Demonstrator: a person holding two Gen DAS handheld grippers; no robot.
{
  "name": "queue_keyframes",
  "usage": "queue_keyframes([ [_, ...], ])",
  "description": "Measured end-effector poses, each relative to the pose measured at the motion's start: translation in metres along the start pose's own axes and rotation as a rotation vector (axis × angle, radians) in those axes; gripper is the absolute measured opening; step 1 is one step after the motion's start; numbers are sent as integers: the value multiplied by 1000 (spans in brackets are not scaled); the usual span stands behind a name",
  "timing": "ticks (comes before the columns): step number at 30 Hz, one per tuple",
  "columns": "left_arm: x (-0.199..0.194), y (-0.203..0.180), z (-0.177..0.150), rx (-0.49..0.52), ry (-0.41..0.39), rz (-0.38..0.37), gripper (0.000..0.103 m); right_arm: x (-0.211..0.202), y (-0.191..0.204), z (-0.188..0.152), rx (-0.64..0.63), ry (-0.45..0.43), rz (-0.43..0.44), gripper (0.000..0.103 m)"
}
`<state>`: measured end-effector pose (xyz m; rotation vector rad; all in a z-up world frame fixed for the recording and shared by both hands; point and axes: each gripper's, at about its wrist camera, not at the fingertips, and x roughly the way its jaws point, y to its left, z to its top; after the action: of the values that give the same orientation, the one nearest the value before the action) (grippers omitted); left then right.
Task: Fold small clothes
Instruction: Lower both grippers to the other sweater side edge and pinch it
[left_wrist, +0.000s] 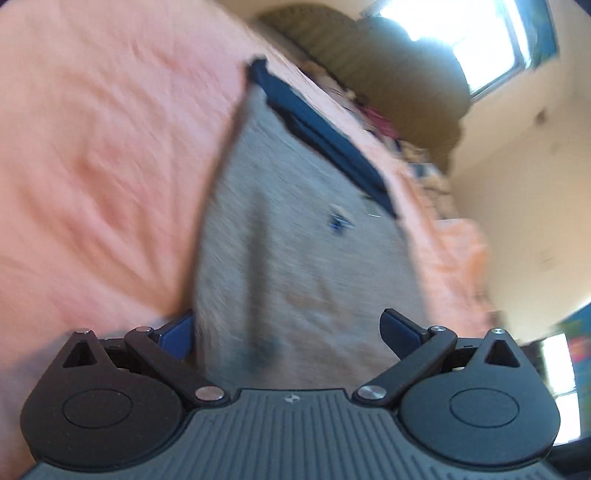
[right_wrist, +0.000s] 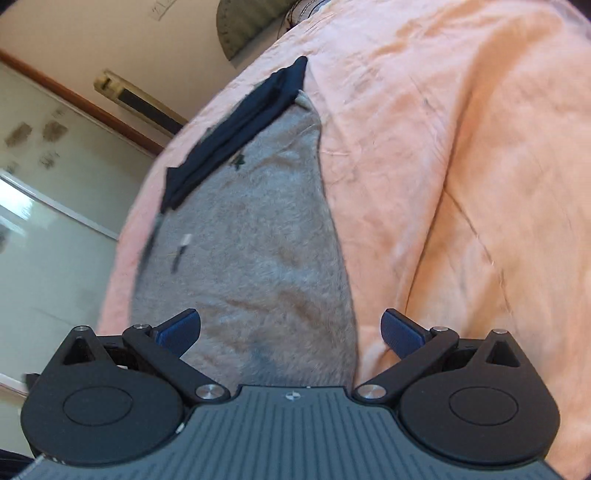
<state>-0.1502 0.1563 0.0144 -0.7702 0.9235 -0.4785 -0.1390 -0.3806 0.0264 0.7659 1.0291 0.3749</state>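
This is a bedroom in a home. A bed takes up most of both views, covered by a rumpled peach-pink sheet with soft creases. At the far end of it sits an olive-green bolster or headboard cushion, with a jumble of colourful cloth along the bed's edge. Plain cream walls enclose the room, and a bright window with a blue frame lets daylight in. The right wrist view shows a pale panelled door or wardrobe front with a brown wooden trim above it.
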Motion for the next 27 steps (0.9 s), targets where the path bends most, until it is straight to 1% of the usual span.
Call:
queue_keyframes([
  [1,3,5,0,-44,47,-69,103,3,-1,-2,25,49,50,103],
  [2,7,8,-1,-70,87,-112,103,8,0,-5,36,101,94,103],
  [3,10,9,-3,-73,109,-125,103,13,3,-9,29,153,121,103],
  [4,11,7,-5,-54,118,-123,103,18,9,-14,0,195,115,103],
  [6,11,7,-5,-63,125,-129,103,17,17,-18,-44,202,92,103],
  [8,10,11,-3,-99,118,-141,102,15,13,-16,-5,181,107,103],
  [10,10,12,-1,-106,121,-115,92,16,9,-14,12,167,118,102],
  [12,10,15,1,-103,131,-78,73,15,9,-14,9,157,115,99],
  [14,11,17,1,-101,138,-55,65,15,11,-14,-7,150,105,91],
  [16,10,20,2,-105,135,-54,61,18,9,-13,-16,147,79,75],
  [17,10,20,1,-99,136,-41,53,19,9,-14,-19,138,73,71],
  [18,8,21,2,-91,141,-24,44,20,9,-15,-19,136,70,63],
  [19,9,21,2,-82,147,-8,39,19,6,-16,-21,136,66,55],
  [20,10,21,1,-73,153,12,28,19,5,-17,-20,135,63,51],
  [21,12,20,1,-58,160,39,14,20,3,-18,-17,136,61,40],
  [22,8,21,0,-30,164,80,8,21,0,-19,-16,147,59,23],
  [23,8,19,0,-12,166,95,6,22,-1,-20,-17,155,56,16],
  [25,8,11,1,21,169,111,6,22,0,-22,-27,141,68,16],
  [27,6,3,4,46,171,100,6,17,4,-19,-31,116,115,16],
])
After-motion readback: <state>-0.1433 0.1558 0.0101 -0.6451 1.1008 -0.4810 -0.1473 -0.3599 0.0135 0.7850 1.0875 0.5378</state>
